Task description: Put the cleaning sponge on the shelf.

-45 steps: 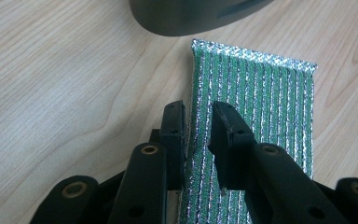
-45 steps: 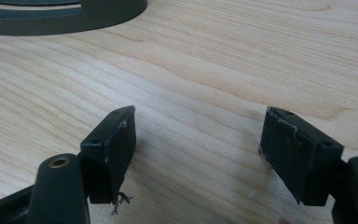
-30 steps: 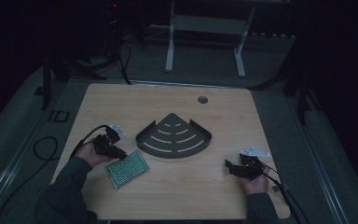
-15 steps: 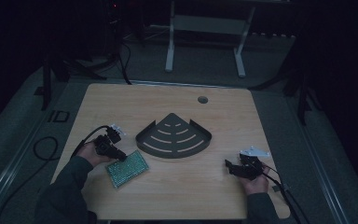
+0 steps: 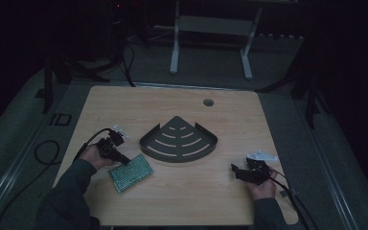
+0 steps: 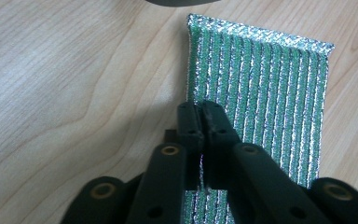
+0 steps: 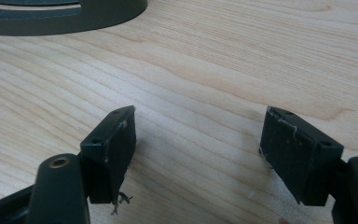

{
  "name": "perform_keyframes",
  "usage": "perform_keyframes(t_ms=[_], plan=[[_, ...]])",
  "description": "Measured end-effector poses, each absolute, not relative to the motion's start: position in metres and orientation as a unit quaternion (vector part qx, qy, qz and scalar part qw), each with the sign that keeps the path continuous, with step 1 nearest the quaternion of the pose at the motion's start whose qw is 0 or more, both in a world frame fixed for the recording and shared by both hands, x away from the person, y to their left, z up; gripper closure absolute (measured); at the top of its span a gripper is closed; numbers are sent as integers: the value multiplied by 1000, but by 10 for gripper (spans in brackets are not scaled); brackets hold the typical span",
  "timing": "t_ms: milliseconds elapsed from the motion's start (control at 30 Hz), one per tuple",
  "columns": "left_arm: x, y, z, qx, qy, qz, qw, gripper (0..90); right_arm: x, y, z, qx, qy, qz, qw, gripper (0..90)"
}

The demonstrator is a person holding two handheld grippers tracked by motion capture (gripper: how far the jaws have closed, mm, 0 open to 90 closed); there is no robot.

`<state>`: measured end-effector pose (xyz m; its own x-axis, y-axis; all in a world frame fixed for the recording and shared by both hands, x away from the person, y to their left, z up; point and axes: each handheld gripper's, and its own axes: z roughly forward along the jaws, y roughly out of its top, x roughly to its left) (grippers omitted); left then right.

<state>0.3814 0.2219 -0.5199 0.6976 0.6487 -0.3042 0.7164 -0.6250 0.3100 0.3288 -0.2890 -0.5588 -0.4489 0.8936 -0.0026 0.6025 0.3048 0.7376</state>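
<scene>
A green and silver striped scouring pad (image 5: 131,173) lies on the wooden table (image 5: 220,120) at the front left. My left gripper (image 5: 124,162) is shut on that pad's near edge; in the left gripper view the two jaws pinch the thin edge of the scouring pad (image 6: 261,93), and my left gripper (image 6: 200,116) points along the pad. A dark fan-shaped slotted rack (image 5: 178,142) rests at the table's middle. My right gripper (image 5: 235,171) stands open low over bare wood at the front right, with nothing between its fingers (image 7: 114,140).
The rim of the dark rack (image 7: 65,16) shows at the top left of the right gripper view. A round cable hole (image 5: 208,102) sits near the table's far edge. A white desk frame (image 5: 211,28) stands on the floor beyond. A black cable (image 5: 43,153) loops off the left side.
The left gripper has shifted the scouring pad slightly, turning it a little on the table. The right gripper has stayed where it was.
</scene>
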Motion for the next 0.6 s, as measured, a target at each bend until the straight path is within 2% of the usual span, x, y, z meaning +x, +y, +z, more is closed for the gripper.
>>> perform_keyframes(t_ms=[233, 600], plan=[[380, 221, -516, 899, 384, -83, 194, 900, 329, -289, -559, 480, 779, 342, 213, 261], [376, 235, -497, 883, 413, -55, 215, 900, 329, -289, -559, 480, 779, 342, 213, 261]])
